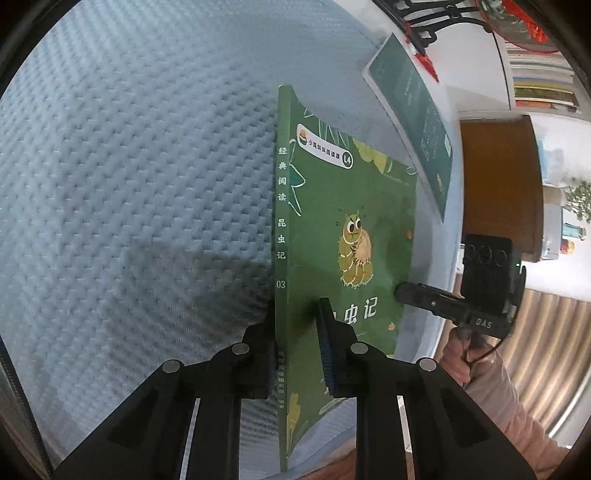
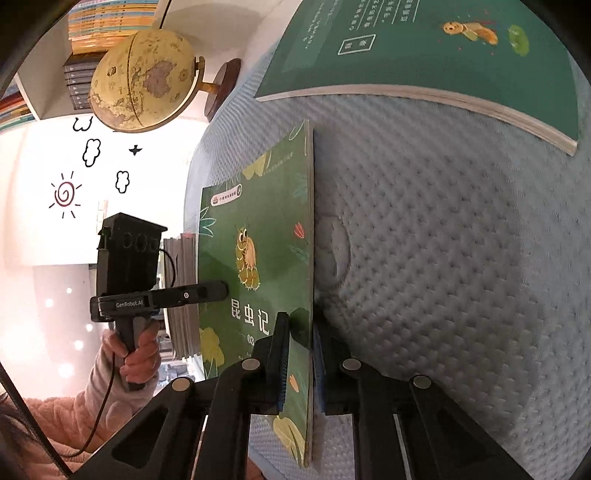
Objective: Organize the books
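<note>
Fingers of the left gripper were clamped on the green book at its spine edge, one finger on the front cover and the other behind it. And look at the other side: the right gripper had its own fingers squeezed tight on the same green book, pinching the opposite edge, the page side. So both grippers gripped one book between them!

That book stood on edge, cover with the yellow bug facing out, above the blue-grey quilted surface, whether touching it I could not tell. From the right wrist view the left gripper reached in from the side, held by a hand in a fluffy pink sleeve. From the left wrist view the right gripper came in from the right.

A second book, darker green, lay flat on the quilted surface, well apart from the gripped one. A globe stood beyond on its stand, with shelves of books behind it.
</note>
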Tool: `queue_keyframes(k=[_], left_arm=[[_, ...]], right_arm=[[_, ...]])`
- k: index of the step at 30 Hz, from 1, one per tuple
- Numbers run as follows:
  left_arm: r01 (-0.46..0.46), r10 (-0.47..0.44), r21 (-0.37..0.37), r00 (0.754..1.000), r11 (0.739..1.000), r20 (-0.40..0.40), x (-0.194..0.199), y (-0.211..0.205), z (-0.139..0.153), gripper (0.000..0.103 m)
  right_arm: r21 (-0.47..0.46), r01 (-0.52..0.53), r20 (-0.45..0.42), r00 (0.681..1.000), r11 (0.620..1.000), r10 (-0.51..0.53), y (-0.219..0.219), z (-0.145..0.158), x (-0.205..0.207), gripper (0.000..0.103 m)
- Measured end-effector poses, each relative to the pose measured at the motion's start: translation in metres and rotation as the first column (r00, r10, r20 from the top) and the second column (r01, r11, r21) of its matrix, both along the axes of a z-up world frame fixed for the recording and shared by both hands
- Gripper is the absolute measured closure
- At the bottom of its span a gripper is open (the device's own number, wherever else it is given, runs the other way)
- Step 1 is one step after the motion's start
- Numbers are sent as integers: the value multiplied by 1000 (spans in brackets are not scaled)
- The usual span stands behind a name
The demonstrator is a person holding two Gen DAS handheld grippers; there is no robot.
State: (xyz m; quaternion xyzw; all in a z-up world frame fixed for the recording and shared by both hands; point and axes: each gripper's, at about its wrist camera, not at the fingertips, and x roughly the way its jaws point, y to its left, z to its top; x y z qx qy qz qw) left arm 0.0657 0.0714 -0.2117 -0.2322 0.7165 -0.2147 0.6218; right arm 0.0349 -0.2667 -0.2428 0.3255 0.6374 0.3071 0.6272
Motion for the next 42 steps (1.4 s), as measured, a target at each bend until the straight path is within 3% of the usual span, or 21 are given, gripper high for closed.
queue_keyframes(k=[7,15,19,25,33,42], left_arm=[[-26,26,0,1000,1000,0,-10,4,2,83],[12,-23,187,998,982,60,-28,-12,32,82],[16,-40,222,994,975,105,-35,-11,54,82],[14,-60,254,983,967,173,-41,-2,89,81],[3,-73,268,965,963,253,-50,18,135,79],[-42,-46,274,950,961,307,-49,54,163,77]], right_arm=[[-15,34,35,999,999,-34,10,5,2,88],[-58,20,105,994,998,-14,34,52,-10,90],[-61,36,117,993,997,-28,40,65,-18,90],[-43,78,147,987,996,-71,46,91,-27,90],[-93,152,233,964,984,-126,69,145,-44,90],[-113,125,318,944,986,-83,120,189,-46,90]])
